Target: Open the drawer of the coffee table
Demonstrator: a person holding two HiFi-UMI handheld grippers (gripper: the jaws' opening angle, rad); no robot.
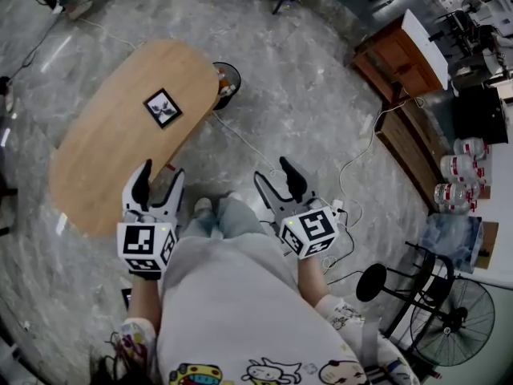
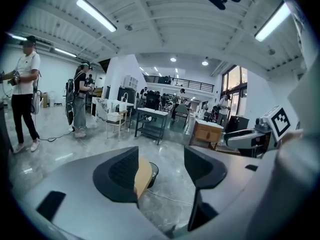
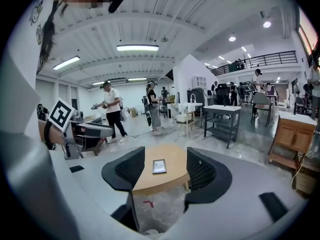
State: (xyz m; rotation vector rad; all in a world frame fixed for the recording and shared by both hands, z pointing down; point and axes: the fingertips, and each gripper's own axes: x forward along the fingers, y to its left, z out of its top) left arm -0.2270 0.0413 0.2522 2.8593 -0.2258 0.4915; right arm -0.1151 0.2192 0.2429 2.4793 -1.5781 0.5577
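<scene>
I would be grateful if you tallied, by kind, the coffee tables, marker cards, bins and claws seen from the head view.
Coffee table: 1
Marker card: 1
Black bin: 1
Claws: 2 (left claw, right claw, both open and empty)
Total: 5

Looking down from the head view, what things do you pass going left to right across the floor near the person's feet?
left gripper → shoes → right gripper → black stool → fan
</scene>
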